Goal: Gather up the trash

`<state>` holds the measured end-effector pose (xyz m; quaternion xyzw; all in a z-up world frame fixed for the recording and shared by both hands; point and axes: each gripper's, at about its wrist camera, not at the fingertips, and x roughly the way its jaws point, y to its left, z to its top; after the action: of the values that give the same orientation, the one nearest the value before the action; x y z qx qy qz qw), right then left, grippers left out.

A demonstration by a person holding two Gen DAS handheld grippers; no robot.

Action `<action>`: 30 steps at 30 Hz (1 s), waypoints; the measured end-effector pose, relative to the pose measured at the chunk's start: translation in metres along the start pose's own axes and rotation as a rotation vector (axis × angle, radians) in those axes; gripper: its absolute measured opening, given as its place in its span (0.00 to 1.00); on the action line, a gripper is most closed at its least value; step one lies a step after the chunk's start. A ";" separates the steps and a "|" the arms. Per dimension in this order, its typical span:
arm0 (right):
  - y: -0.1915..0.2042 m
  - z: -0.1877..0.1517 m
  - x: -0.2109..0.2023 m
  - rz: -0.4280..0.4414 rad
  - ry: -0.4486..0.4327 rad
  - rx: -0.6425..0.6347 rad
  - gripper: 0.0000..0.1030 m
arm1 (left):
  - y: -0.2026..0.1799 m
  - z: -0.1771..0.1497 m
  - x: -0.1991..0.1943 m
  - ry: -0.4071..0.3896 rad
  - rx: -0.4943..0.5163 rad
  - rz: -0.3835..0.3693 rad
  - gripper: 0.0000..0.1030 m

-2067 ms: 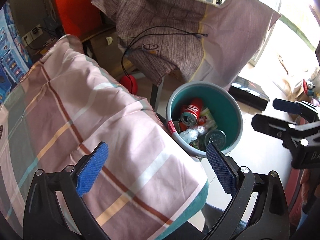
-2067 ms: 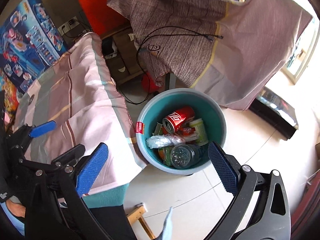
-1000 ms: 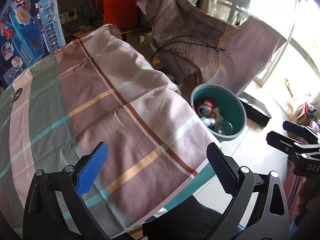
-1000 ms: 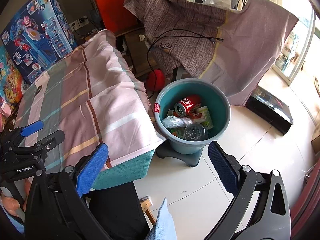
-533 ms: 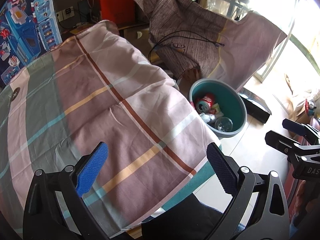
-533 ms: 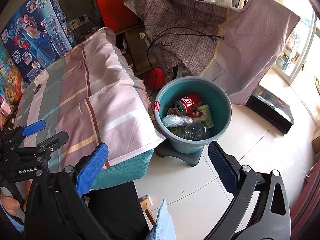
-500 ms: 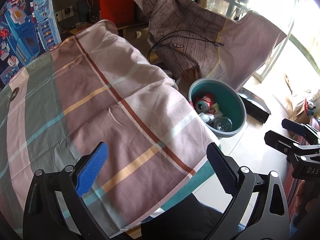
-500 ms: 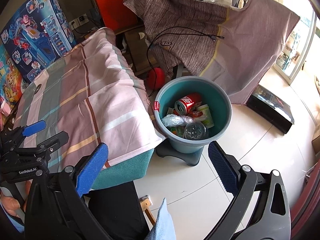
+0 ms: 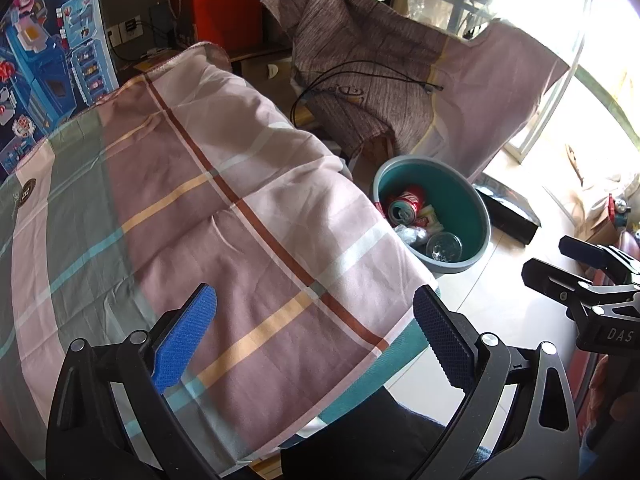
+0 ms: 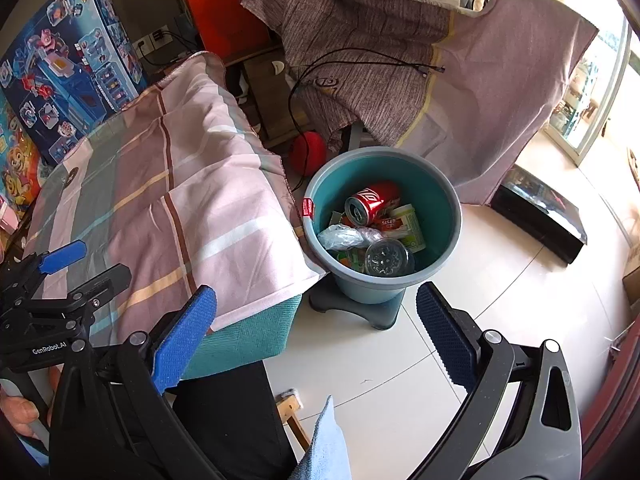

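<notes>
Both grippers are spread and carry nothing; the left gripper hangs over the checked cloth, the right gripper over bare floor; the trash, a red can among wrappers, lies in the teal bucket off the cloth's right edge, ahead of and nearer the right gripper; no loose trash shows.

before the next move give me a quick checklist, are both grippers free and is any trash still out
1. Left gripper open and holding nothing: ok.
2. Right gripper open and holding nothing: ok.
3. Teal bin upright on its dark stand, beside the table: ok.
4. Trash in the bin: red can, clear bottle, crumpled plastic: ok.
5. Checked cloth on the table free of loose trash: ok, none seen on it.
6. Trash elsewhere, under the cloths or behind the furniture: cannot tell.
</notes>
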<state>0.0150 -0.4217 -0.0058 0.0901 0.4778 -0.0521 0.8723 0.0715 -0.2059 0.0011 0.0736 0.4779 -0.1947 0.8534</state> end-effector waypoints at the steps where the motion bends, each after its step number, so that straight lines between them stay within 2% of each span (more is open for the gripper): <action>1: 0.000 0.000 0.001 -0.002 0.001 -0.001 0.93 | 0.000 0.000 0.000 0.000 0.000 0.001 0.96; 30: 0.000 -0.005 0.009 -0.023 0.015 -0.008 0.93 | 0.001 -0.005 0.010 0.021 -0.014 0.011 0.96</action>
<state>0.0158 -0.4208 -0.0154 0.0815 0.4853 -0.0595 0.8685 0.0726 -0.2060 -0.0103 0.0726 0.4879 -0.1859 0.8498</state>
